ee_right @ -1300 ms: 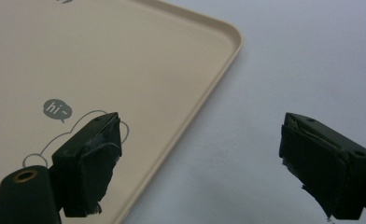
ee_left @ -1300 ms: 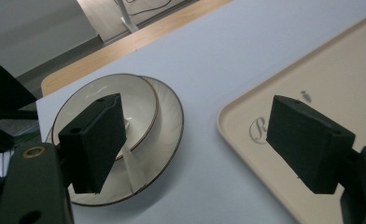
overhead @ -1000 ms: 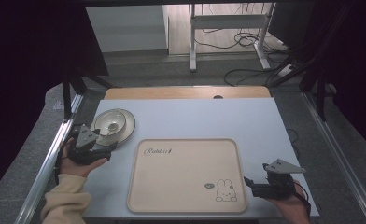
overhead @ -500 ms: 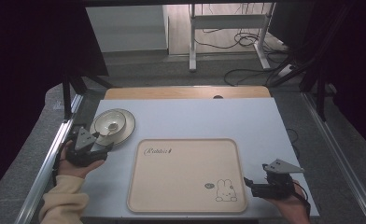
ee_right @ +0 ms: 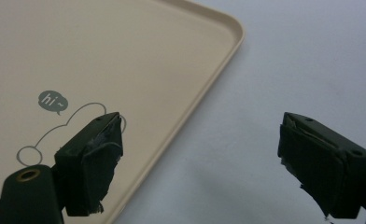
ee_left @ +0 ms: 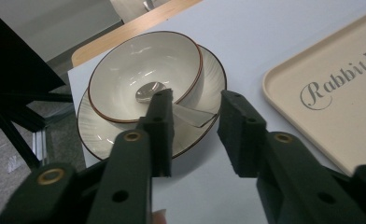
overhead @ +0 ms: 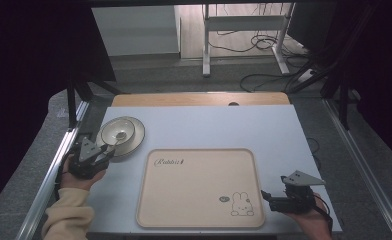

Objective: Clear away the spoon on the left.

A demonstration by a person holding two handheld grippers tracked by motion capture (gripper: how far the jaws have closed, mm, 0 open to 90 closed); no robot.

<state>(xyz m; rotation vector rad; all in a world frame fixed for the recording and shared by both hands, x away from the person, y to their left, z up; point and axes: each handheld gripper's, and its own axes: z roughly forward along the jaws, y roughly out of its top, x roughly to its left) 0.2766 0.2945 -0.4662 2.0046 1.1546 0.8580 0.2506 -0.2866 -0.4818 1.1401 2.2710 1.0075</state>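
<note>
Since a second earlier the left gripper had barely shifted by the plate, but its jaws had just been closing, while the right gripper kept its place at the tray's near right corner.

From the high view, the bowl sat on the plate at the desk's left side, just ahead of the left gripper and slightly to its right. The left hand was by far the nearer one; the right hand sat well apart, across the tray.

In the left gripper view, the spoon lay with its bowl end inside the bowl and its handle sloping out over the rim onto the plate, its long axis running toward the gripper. The handle's tip lay in the gap, right at the left-hand jaw, but whether the pads yet pressed it I could not tell; the jaws stood partly narrowed.

In the right gripper view, the gripper stood wide open, holding nothing, one jaw over the tray edge, the other over bare desk.
</note>
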